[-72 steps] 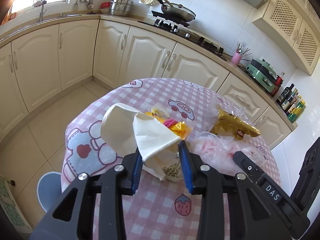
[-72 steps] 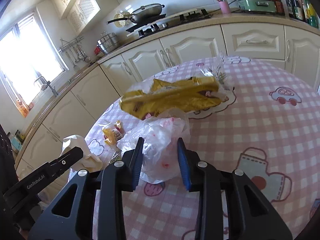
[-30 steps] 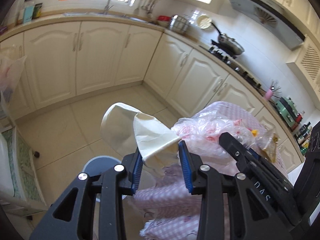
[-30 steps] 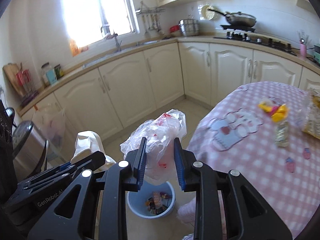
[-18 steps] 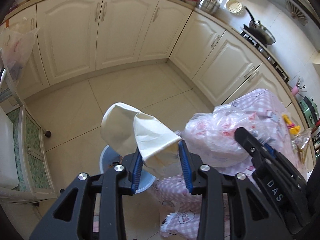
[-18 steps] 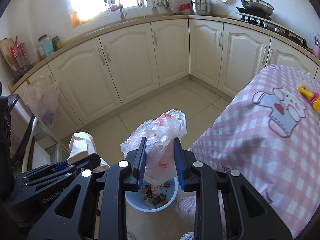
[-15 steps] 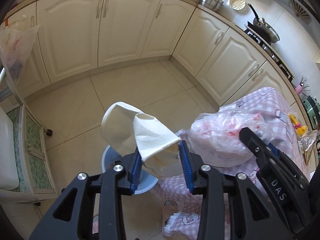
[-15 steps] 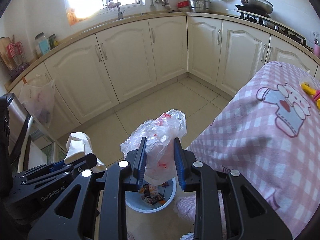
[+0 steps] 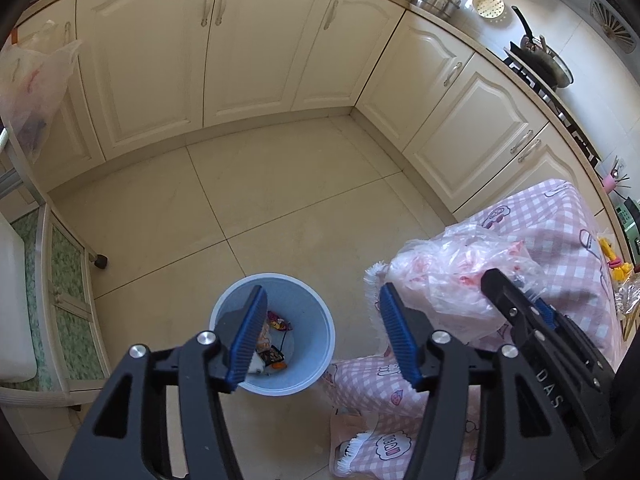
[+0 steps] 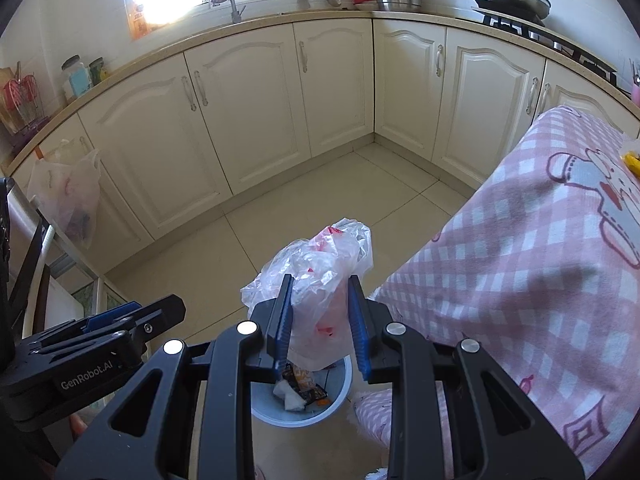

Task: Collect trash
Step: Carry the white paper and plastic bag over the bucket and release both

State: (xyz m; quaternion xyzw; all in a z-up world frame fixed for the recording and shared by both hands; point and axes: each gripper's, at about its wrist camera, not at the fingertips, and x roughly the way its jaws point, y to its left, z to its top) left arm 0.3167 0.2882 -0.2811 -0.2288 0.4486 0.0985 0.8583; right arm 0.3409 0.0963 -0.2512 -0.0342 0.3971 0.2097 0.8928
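Note:
A light blue trash bin [image 9: 316,320] stands on the tiled floor beside the table and holds wrappers and white paper [image 10: 290,398]. My left gripper [image 9: 322,336] is open and empty, right above the bin. My right gripper [image 10: 319,320] is shut on a crumpled clear plastic bag with red print [image 10: 320,264], held above the bin [image 10: 340,394]. The bag also shows in the left wrist view [image 9: 452,276], to the right of my left gripper.
A table with a pink checked cloth [image 10: 540,260] stands at the right. Cream kitchen cabinets [image 9: 260,48] line the far walls. A plastic bag [image 10: 68,196] hangs at the left. A small rack [image 9: 60,304] stands left of the bin.
My left gripper has opened and the white paper it held is gone from it; white paper lies in the bin. The right gripper still holds the plastic bag above the bin.

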